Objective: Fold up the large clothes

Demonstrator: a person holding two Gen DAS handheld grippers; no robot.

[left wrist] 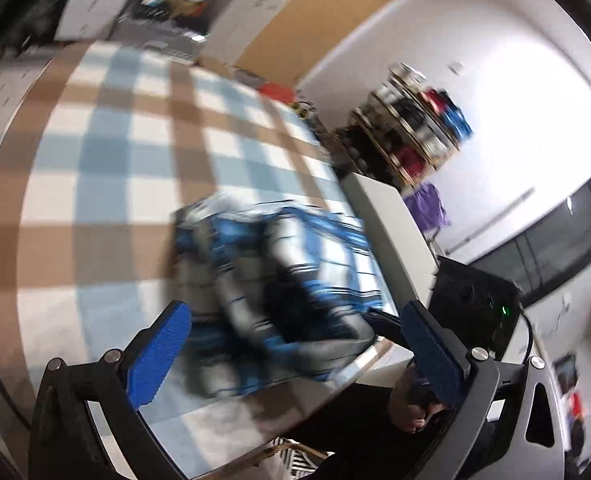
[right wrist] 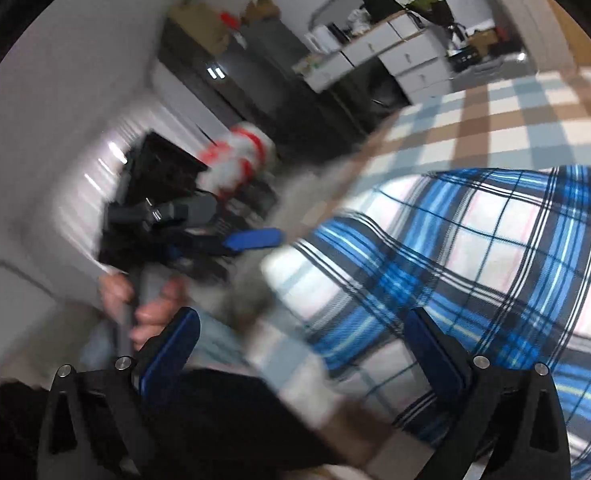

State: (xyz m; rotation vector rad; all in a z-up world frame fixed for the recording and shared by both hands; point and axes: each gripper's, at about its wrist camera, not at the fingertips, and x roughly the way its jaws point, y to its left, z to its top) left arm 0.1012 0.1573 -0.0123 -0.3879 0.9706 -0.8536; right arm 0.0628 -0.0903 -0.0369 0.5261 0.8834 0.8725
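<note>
Lying bunched on the checked tablecloth [left wrist: 107, 152], the blue plaid shirt [left wrist: 271, 280] filled the lower middle of the left wrist view, close to the table's near edge. The left gripper [left wrist: 295, 352] stood wide, its blue pads [left wrist: 159, 356] at either side of the cloth and, as far as the blur allowed, not pinching it. At upper right a shelf rack [left wrist: 415, 128] stood against the white wall.

In the right wrist view, a hand [right wrist: 143, 304] showed at lower left, with the other gripper's blue pad just above it. The right gripper [right wrist: 303, 356] was also spread wide, gripping nothing. The shirt [right wrist: 475, 272] spread over the right half, with white drawers [right wrist: 399, 56] at upper right.
</note>
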